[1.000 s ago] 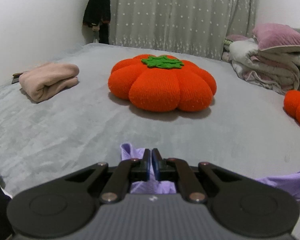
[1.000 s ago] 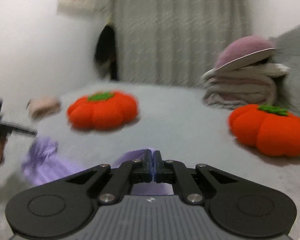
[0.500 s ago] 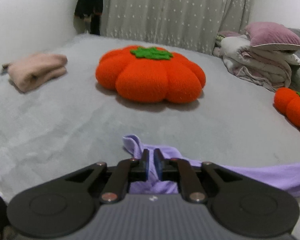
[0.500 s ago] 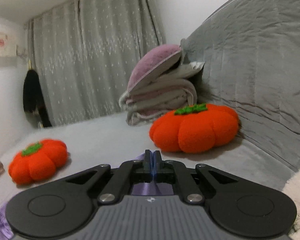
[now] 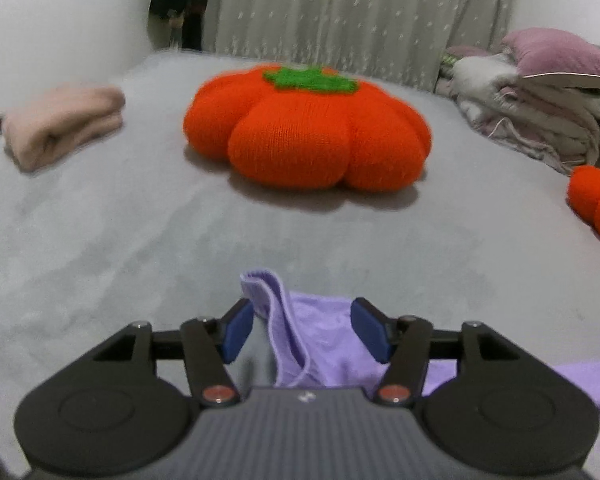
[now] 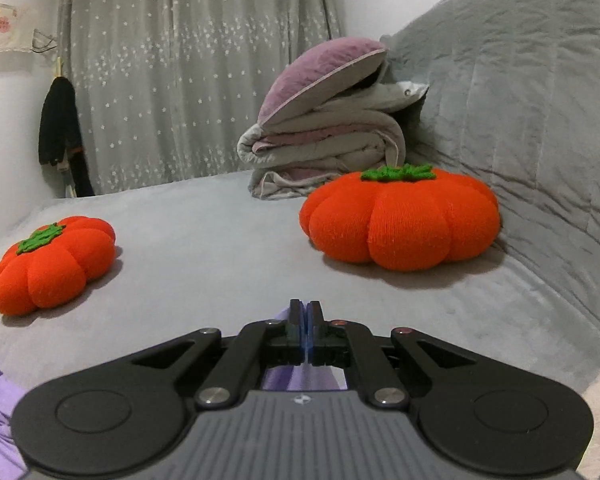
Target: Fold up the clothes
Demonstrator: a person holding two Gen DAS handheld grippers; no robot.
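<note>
Freshly parted, left tool straddles purple garment ungripped; right tool pinches its mostly hidden cloth.

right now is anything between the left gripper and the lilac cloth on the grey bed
Nothing visible. The left gripper has just been opening, and the soft lilac cloth lies directly between its spread pads, none pressing it. The knitted orange pumpkin cushion sits well beyond on the grey bed cover.

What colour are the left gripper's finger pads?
Blue pads, clearest in the left wrist view.
</note>
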